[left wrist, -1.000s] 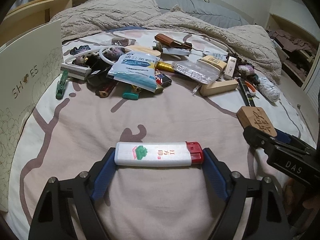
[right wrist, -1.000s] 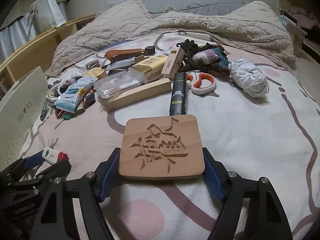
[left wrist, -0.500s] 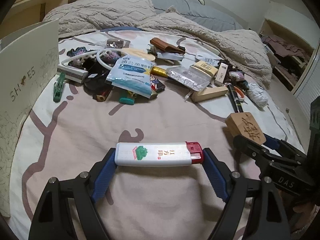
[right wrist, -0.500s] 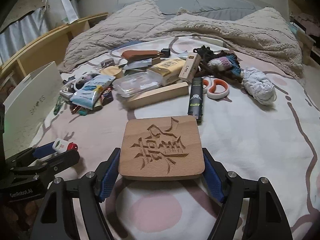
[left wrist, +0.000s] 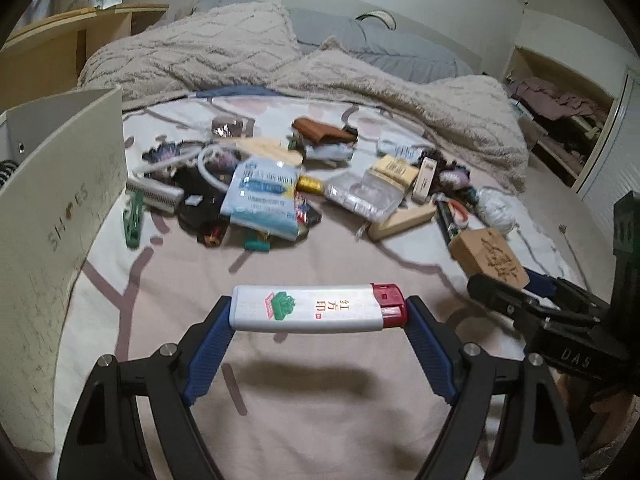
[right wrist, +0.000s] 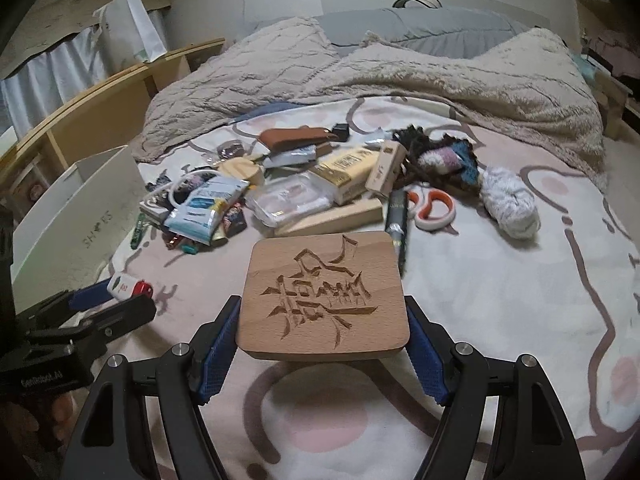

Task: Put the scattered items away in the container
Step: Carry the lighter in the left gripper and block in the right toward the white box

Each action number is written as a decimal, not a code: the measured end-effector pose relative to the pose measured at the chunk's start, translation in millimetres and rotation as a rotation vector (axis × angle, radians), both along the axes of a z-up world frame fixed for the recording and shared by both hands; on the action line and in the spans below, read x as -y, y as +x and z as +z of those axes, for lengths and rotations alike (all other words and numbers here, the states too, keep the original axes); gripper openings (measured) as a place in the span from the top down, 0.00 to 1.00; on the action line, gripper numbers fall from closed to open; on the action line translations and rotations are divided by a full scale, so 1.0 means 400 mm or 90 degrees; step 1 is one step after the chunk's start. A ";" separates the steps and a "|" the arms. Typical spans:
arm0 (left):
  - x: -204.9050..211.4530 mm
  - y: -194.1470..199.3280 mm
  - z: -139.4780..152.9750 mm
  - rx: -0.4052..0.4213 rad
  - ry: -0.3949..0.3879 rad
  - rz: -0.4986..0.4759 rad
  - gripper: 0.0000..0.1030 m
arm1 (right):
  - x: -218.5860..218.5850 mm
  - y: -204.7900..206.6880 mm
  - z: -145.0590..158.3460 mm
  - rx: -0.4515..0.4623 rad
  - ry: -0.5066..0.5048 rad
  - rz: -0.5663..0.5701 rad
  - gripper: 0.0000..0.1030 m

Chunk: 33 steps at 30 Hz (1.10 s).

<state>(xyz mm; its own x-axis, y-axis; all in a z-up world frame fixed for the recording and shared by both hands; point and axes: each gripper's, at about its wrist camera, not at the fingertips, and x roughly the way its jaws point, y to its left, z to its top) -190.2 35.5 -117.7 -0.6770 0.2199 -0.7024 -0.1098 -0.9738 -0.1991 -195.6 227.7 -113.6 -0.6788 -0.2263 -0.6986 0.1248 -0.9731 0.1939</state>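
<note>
My left gripper (left wrist: 319, 312) is shut on a white lighter with a red cap (left wrist: 316, 308), held crosswise above the bed sheet. My right gripper (right wrist: 324, 316) is shut on a carved wooden coaster (right wrist: 324, 296), held flat above the sheet. The coaster also shows in the left wrist view (left wrist: 488, 256), and the lighter shows in the right wrist view (right wrist: 130, 286). A white shoe box (left wrist: 52, 220) stands open at the left; it shows in the right wrist view too (right wrist: 76, 216). A heap of scattered items (left wrist: 264, 192) lies further up the bed.
The heap holds a blue-white packet (right wrist: 204, 208), a clear plastic case (right wrist: 288, 200), a wooden block (right wrist: 332, 220), orange scissors (right wrist: 434, 208), a white yarn ball (right wrist: 508, 204) and a green clip (left wrist: 134, 220). A rumpled beige blanket (right wrist: 360, 76) lies behind. Wooden shelving (right wrist: 100, 112) runs along the left.
Both grippers have risen and drawn back from the heap, each still holding its item. More of the shoe box and the room shows now.
</note>
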 end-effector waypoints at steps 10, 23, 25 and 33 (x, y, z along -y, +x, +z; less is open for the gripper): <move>0.052 0.028 0.108 -0.055 -0.015 0.006 0.19 | 0.056 0.009 0.106 -0.042 0.009 0.036 0.26; 0.186 0.106 0.234 -0.118 -0.046 0.052 0.19 | 0.213 -0.005 0.282 -0.095 0.009 0.127 0.26; 0.210 0.116 0.246 -0.124 -0.048 0.063 0.19 | 0.240 -0.003 0.304 -0.109 0.012 0.137 0.26; 0.328 0.148 0.284 -0.136 -0.061 0.125 0.19 | 0.379 -0.012 0.370 -0.133 0.013 0.204 0.26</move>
<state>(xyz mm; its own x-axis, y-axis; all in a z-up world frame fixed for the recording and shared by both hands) -131.0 -95.7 -4.1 -0.8348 0.0100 -0.5505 0.0522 -0.9939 -0.0974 -200.3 76.3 34.3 -0.7037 -0.4376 -0.5597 0.4584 -0.8815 0.1128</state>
